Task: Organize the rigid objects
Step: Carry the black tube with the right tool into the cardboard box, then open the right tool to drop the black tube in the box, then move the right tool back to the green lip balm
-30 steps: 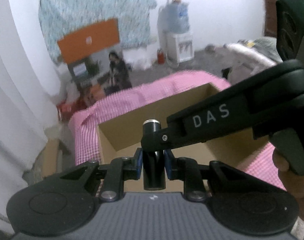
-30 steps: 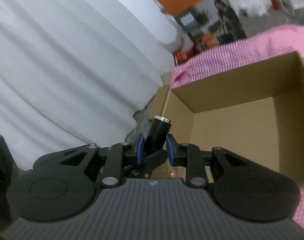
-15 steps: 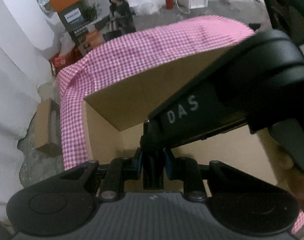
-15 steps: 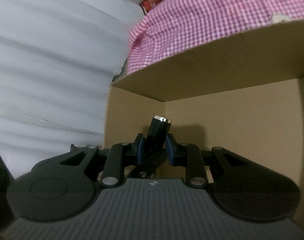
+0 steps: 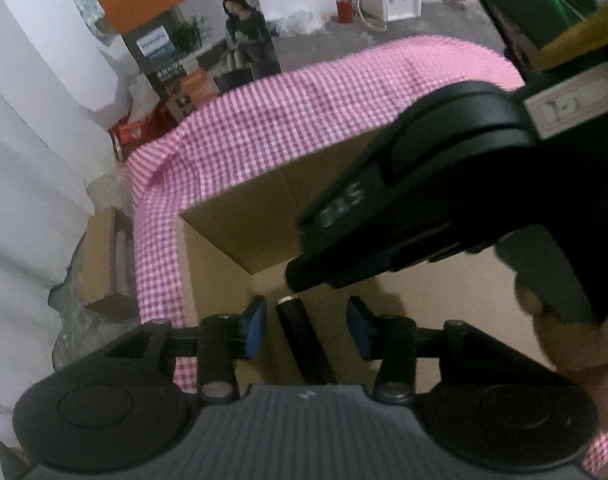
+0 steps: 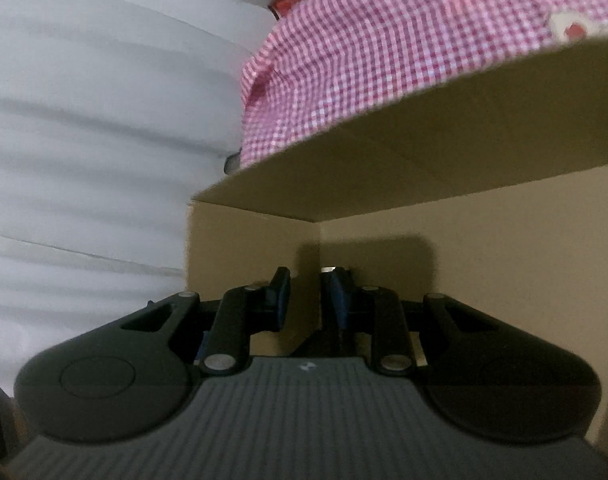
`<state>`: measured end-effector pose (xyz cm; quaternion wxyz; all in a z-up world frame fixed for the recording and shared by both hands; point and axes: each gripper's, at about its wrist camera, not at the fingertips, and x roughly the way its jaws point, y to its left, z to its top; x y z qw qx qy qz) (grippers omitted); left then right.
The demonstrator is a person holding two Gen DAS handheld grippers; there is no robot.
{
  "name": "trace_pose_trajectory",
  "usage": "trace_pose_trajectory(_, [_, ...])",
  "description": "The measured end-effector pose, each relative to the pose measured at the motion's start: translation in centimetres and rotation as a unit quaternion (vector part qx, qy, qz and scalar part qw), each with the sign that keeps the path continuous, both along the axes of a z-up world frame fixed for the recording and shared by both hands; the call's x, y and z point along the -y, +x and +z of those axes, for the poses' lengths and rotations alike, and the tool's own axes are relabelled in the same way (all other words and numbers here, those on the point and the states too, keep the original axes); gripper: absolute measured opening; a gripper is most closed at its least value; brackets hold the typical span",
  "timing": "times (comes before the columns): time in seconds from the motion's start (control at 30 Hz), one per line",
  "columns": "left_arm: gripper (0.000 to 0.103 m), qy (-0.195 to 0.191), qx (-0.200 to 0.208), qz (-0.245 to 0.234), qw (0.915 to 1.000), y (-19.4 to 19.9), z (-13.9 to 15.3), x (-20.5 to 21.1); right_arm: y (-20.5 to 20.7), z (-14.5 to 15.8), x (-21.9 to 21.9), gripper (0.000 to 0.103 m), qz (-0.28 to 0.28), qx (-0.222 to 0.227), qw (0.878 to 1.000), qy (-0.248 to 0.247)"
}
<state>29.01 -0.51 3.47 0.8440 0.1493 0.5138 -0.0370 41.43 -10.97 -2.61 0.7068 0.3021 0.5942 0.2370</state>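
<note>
Pink checked cloth (image 5: 287, 120) covers the table under an open cardboard box (image 5: 239, 232).

Over the box, the left gripper (image 5: 307, 326) stands wide, a black cylinder (image 5: 299, 340) lying loose between its blue pads (touching neither). The right gripper (image 6: 306, 300) is spread too, low in the box's corner, gripping nothing.

A black cylinder (image 5: 299, 336) (silver-rimmed at its far end) lies inside the open cardboard box (image 5: 263, 216), near its corner.
</note>
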Motion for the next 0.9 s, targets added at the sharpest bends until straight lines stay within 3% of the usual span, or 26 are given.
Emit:
trace_pose_trajectory(0.17, [0.052,-0.023,0.033,-0.008,0.9992,-3.0,3.5,-0.1,-3.4,5.1,2.5,0.026,-0.009,0.054,0.998,0.007])
trace_pose_trajectory(0.3, [0.057,-0.045,0.069,-0.017,0.9965,-6.7,6.8,-0.3,-8.5,10.0,5.4,0.032,-0.020,0.112,0.993,0.013])
trace_pose_trajectory(0.5, [0.073,-0.077,0.110,-0.047,0.9899,-13.1,10.0,0.1,-18.6,14.5,11.0,0.052,-0.054,0.187,0.981,0.024])
trace_pose_trajectory(0.7, [0.078,-0.123,0.118,-0.070,0.9829,-19.4,8.6,2.3,-26.8,13.3,15.6,0.053,-0.108,0.205,0.973,0.014])
trace_pose_trajectory(0.9, [0.078,-0.130,0.135,-0.124,0.9743,-23.5,5.1,6.5,-29.8,7.1,17.9,0.053,-0.161,0.167,0.973,-0.016])
